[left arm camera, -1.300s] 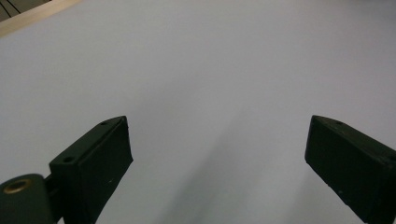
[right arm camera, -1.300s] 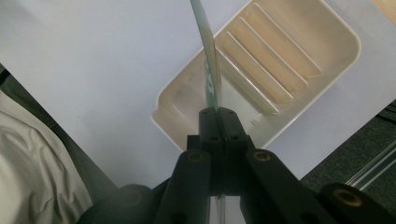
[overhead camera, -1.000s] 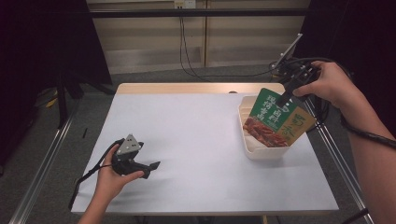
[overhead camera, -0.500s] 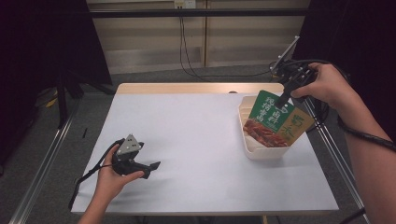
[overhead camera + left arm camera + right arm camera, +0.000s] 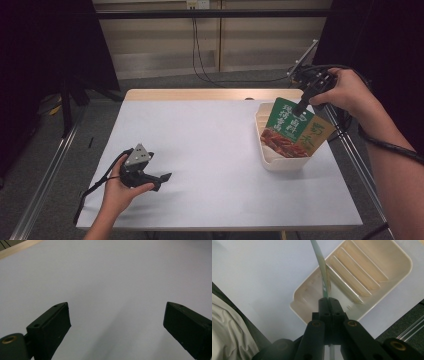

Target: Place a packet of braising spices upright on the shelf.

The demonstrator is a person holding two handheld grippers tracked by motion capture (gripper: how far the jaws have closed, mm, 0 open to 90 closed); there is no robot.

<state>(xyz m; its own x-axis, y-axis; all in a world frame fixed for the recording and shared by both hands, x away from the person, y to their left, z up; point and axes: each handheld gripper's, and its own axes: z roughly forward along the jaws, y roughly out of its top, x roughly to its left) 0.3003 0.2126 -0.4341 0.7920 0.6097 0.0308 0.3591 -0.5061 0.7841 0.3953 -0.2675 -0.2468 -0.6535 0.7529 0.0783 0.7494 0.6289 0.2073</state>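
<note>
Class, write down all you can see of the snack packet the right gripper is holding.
The snack packet is a flat, glossy pouch, green above with white lettering, a reddish food picture below and an orange-yellow panel at one side. It hangs tilted, pinched at its top edge by the shut right gripper, its lower end inside the cream slotted tray.
</note>
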